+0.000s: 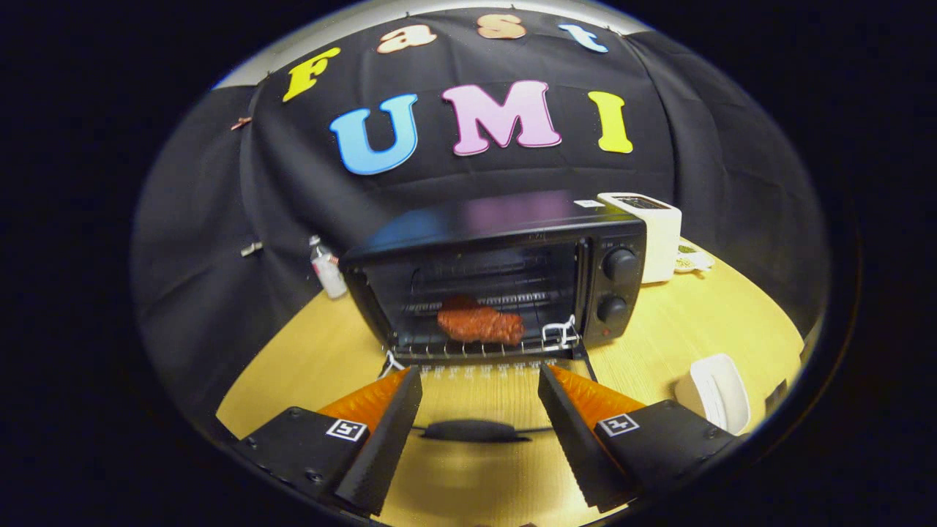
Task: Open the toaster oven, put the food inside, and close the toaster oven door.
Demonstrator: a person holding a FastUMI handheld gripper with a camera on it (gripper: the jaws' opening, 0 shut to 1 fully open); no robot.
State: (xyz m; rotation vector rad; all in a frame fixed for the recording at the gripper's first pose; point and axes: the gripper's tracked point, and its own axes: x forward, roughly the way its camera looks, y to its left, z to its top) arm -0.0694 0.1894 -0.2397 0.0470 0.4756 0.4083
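The oven point(505, 282) is black and sits on a yellow table point(681, 329), in front of the black cloth wall. Its door point(476, 399) is folded all the way down, flat toward the gripper point(479, 384). The door is glass, so the table shows through it. The door's dark handle point(474, 430) lies between the two fingers. The fingers are spread wide apart and pinch nothing. Their tips are just short of the oven's mouth.

Inside the oven a brown piece of meat point(479, 323) lies on the wire rack point(483, 348). It sits near the front, a bit left of the two knobs point(618, 285).

A white toaster point(655, 234) stands right behind the oven. A small bottle point(327, 267) stands left of the oven. A white holder point(714, 391) sits on the table beside the right finger.
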